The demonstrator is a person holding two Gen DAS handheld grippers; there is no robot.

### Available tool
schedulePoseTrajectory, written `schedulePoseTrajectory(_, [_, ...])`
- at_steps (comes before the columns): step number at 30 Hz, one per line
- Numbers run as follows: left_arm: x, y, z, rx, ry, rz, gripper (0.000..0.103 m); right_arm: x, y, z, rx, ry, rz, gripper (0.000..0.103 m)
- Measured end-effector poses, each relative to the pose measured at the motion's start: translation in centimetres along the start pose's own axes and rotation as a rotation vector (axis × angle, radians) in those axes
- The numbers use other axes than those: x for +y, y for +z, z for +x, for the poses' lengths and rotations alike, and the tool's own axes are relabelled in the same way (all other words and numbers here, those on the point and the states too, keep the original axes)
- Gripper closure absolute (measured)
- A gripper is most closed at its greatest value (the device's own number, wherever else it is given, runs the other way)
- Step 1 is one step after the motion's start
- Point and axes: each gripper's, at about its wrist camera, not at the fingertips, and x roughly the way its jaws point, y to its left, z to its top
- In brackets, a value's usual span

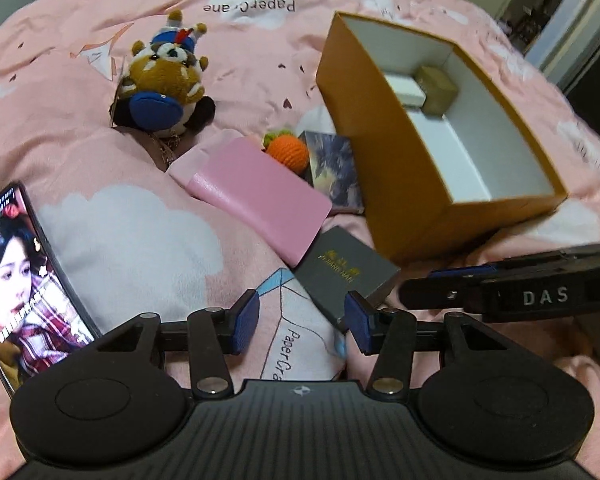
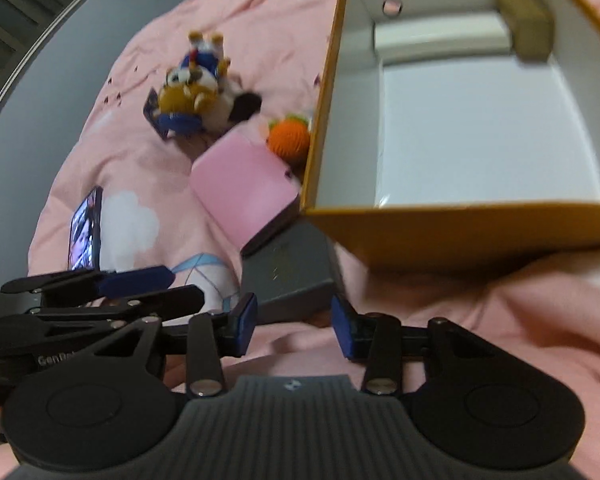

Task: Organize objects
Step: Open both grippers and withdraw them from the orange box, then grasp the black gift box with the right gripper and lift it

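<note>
An open orange box (image 1: pixel 380 184) with white inside lies on the pink bedspread; it holds a small tan box (image 1: pixel 436 88) and a white box (image 1: pixel 406 88). Beside it lie a grey booklet (image 1: pixel 346 270), a pink wallet (image 1: pixel 260 196), an orange crochet ball (image 1: pixel 292 152), a picture card (image 1: pixel 336 172) and a plush raccoon (image 1: pixel 168 80). My left gripper (image 1: pixel 302 318) is open, empty, just before the booklet's near corner. My right gripper (image 2: pixel 294 326) is open, empty, at the booklet's (image 2: pixel 288 276) near edge, in front of the orange box (image 2: pixel 460 232).
A phone (image 1: pixel 20 288) with a lit screen leans at the left on the bedspread (image 1: pixel 120 220). The right gripper's arm (image 1: pixel 540 292) crosses the left wrist view at right. A grey wall or headboard (image 2: pixel 40 92) runs along the bed's left side.
</note>
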Motion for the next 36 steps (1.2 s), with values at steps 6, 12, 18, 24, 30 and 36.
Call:
schedulePoseTrajectory(6, [-0.3, 0.0, 0.5, 0.021, 0.038, 0.028, 0.05, -1.3, 0.9, 1.0, 0.0, 0.035, 0.078, 0.042])
schedulePoseTrajectory(12, [0.0, 0.3, 0.7, 0.027, 0.049, 0.01, 0.056, -3.5, 1.9, 3.7, 0.049, 0.089, 0.217, 0.042])
schedulePoseTrajectory(18, [0.0, 0.4, 0.9, 0.035, 0.057, 0.016, 0.056, -4.4, 2.3, 6.1, 0.098, 0.132, 0.269, 0.041])
schedulePoseTrajectory(24, [-0.1, 0.4, 1.0, 0.035, 0.057, 0.015, 0.056, -4.4, 2.1, 6.7, 0.096, 0.144, 0.256, 0.048])
schedulePoseTrajectory(30, [-0.1, 0.5, 0.8, 0.022, 0.041, 0.01, 0.056, -2.4, 1.5, 4.2, 0.035, 0.108, 0.13, 0.059])
schedulePoseTrajectory(36, [0.2, 0.6, 0.0, -0.006, 0.001, -0.006, 0.056, 0.4, 1.0, 1.1, -0.046, 0.02, -0.044, 0.064])
